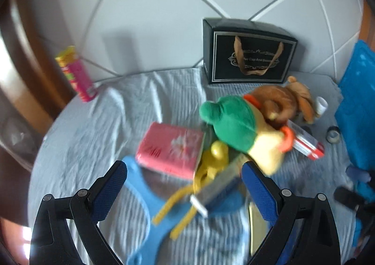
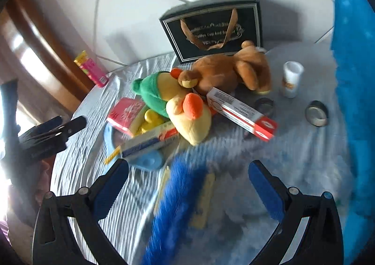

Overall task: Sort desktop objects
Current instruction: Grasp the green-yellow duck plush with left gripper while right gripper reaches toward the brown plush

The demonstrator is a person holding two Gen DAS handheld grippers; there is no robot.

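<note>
A heap of objects lies on the grey striped cloth [image 1: 98, 124]. In it are a pink tissue pack [image 1: 171, 150], a yellow plush with a green cap [image 1: 234, 129], a brown plush [image 1: 279, 98], a red and white toothpaste box [image 1: 307, 145] and a yellow toy [image 1: 216, 154]. My left gripper [image 1: 184, 183] is open just short of the heap, over a blue flat handle [image 1: 145, 197] and a blurred grey-blue box [image 1: 220, 185]. My right gripper [image 2: 189, 185] is open too, with a blue-bristled brush [image 2: 178, 206] lying blurred between its fingers, apart from both pads.
A black gift box [image 2: 211, 28] stands at the back against the tiled wall. A pink and yellow tube [image 1: 75, 72] stands at the far left edge. A blue basket [image 2: 351, 77] borders the right side, with a white bottle [image 2: 291, 77] and a tape roll [image 2: 316, 113] near it.
</note>
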